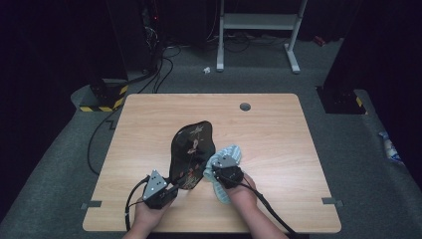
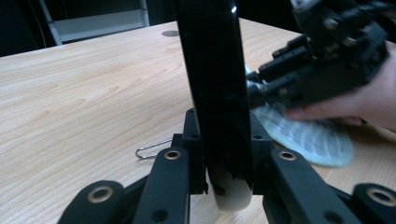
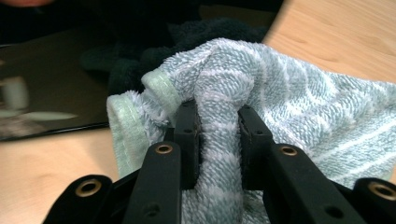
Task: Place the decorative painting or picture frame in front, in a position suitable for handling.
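Your light wood desk, round grommet hole near its far edge, pale blue towel and wire clip lying on it

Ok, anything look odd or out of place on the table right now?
One stray item: a small metal clip lies loose on the table beside the left tool, which holds the black tray on edge. The towel is bunched in the right tool. Nothing spilled or visibly damaged.

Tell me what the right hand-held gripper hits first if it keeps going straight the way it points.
Most likely the glossy black tray. The right hand-held gripper, shut on the towel, faces the tray's dark surface just beyond the cloth, so the towel would press against it first. Exact depth is unclear.
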The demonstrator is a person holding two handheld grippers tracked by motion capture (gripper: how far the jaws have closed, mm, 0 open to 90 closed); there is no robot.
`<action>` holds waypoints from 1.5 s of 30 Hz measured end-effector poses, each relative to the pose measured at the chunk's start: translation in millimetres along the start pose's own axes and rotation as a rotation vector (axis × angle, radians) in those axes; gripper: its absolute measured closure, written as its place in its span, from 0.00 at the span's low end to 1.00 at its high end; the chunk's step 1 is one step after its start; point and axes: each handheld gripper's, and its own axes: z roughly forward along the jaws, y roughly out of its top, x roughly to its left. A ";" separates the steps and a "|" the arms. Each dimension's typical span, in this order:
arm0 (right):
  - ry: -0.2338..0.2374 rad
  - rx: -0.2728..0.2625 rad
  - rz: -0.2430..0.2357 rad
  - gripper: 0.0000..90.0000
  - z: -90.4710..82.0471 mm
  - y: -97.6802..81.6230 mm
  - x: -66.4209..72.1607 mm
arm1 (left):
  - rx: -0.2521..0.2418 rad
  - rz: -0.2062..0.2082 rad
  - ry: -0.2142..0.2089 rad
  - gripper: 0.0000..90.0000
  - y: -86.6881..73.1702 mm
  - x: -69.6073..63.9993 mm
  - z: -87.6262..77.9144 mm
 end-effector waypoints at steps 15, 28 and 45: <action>0.106 -0.008 -0.054 0.81 -10.2 -1.4 33.1 | 0.005 -0.006 0.001 0.85 0.1 0.1 0.5; -0.039 0.025 0.069 0.82 12.6 3.6 -27.8 | 0.003 -0.012 -0.002 0.84 -0.4 -0.3 1.7; 0.105 -0.018 -0.060 0.83 -17.4 -6.5 29.5 | 0.033 0.006 -0.002 0.85 -2.9 -3.6 7.3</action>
